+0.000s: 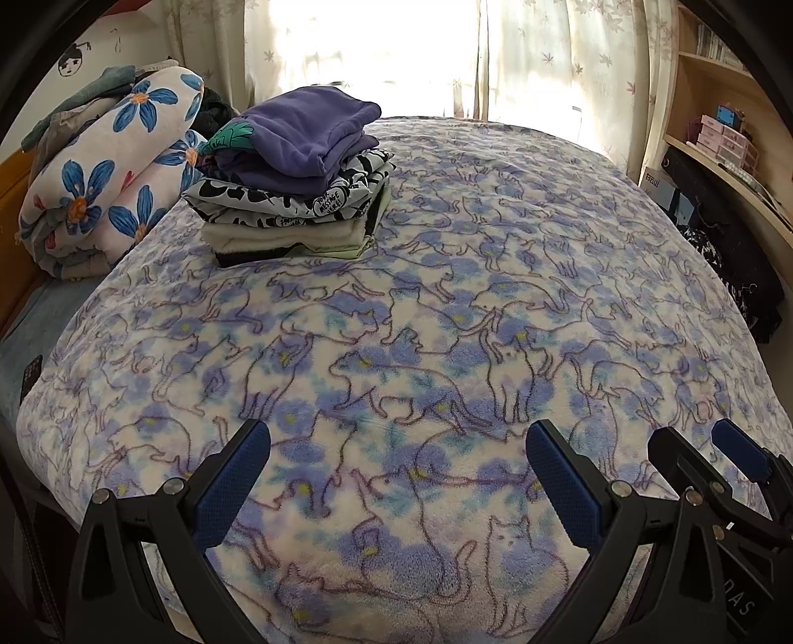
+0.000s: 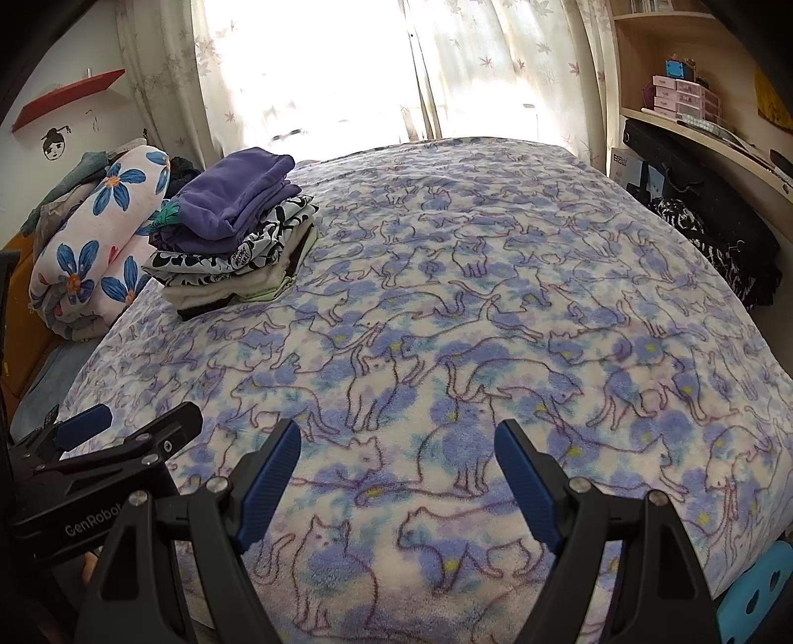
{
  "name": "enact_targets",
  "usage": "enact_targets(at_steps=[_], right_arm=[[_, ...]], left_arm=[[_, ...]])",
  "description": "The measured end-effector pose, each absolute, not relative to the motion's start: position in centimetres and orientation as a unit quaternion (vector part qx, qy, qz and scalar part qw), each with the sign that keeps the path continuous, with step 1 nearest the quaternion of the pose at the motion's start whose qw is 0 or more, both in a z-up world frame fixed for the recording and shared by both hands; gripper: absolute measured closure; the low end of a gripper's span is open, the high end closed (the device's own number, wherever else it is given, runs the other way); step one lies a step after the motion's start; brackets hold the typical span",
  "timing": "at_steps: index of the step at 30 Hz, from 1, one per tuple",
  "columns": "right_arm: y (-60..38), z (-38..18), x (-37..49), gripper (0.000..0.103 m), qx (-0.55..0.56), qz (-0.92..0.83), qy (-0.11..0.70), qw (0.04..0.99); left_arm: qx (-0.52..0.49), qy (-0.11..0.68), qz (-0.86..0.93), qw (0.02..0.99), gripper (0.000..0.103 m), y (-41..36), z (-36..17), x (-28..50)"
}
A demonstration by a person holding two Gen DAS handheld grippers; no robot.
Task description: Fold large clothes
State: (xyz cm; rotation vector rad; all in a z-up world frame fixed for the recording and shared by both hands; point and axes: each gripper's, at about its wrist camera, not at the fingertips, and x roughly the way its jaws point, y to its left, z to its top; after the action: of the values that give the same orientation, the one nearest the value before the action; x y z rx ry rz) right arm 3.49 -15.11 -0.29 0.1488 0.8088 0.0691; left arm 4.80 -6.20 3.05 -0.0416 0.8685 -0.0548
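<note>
A stack of folded clothes (image 1: 292,183) sits at the far left of the bed, a purple garment (image 1: 312,131) on top, black-and-white and pale ones beneath; the same stack of folded clothes (image 2: 238,233) appears in the right wrist view. My left gripper (image 1: 396,433) hovers open over the near part of the cat-print blanket (image 1: 495,297), nothing between its blue pads. My right gripper (image 2: 398,433) is open too, over the cat-print blanket (image 2: 495,297), empty. Each gripper shows at the edge of the other's view: the right gripper (image 1: 694,441) and the left gripper (image 2: 143,416).
A rolled flower-print quilt (image 1: 99,178) lies left of the stack by the wall. Curtains (image 1: 376,44) hang behind the bed. A wooden shelf unit (image 2: 694,99) with pink boxes and dark bags (image 2: 713,233) stand along the right side. A blue stool (image 2: 758,599) is at the near right corner.
</note>
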Motion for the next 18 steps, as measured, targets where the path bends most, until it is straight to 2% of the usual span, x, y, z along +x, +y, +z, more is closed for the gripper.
enact_targets(at_steps=[18], right_arm=[[-15.24, -0.31, 3.56, 0.022, 0.072, 0.036, 0.395, 0.915]], left_arm=[[-0.018, 0.422, -0.027, 0.906, 0.001, -6.07, 2.80, 4.88]])
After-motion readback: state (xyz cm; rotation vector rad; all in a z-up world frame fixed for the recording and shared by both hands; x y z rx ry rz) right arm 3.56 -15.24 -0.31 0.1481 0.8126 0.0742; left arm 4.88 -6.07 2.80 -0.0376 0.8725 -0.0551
